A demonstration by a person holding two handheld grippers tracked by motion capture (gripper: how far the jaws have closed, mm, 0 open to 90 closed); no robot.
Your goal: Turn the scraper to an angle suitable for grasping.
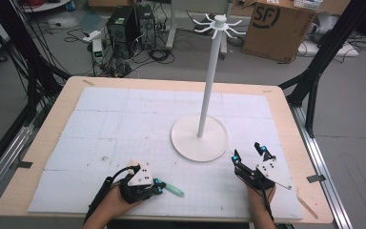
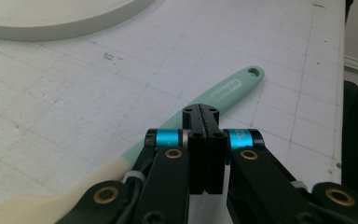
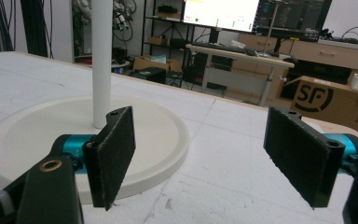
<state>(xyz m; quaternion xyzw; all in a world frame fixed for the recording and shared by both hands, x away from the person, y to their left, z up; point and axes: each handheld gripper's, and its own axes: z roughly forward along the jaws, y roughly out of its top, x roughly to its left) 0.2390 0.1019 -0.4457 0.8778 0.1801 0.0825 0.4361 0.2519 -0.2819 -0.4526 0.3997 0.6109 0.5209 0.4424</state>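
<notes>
1. Clearly, the left gripper (image 1: 159,187) is seen near the front edge of the mat (image 1: 100,119), well left of the stand (image 1: 199,138), with its jaws pressed fully together.
2. Nothing is clamped between those jaws; in the left gripper view the closed tips (image 2: 201,112) are seen poised over the spatula (image 2: 223,93), but whether they touch it cannot be told.
3. The spatula is laid flat on the mat, just in front of the stand's base and to its left; its mint handle points away from the left gripper, and the hanging hole sits at the far end.
4. Its cream blade end is seen passing under the left gripper's body at the bottom of the left gripper view.
5. The right gripper (image 1: 249,153) is held just right of the stand's base, close to its rim, with its jaws spread wide and nothing between them.
6. In the right gripper view the stand's pole (image 3: 101,60) is seen rising from the round base just beyond the left pad (image 3: 114,154).
7. The stand's hooks (image 1: 218,23) are carried high on the pole, well above the spatula.
8. Between the spatula and the stand only bare mat is seen.
</notes>
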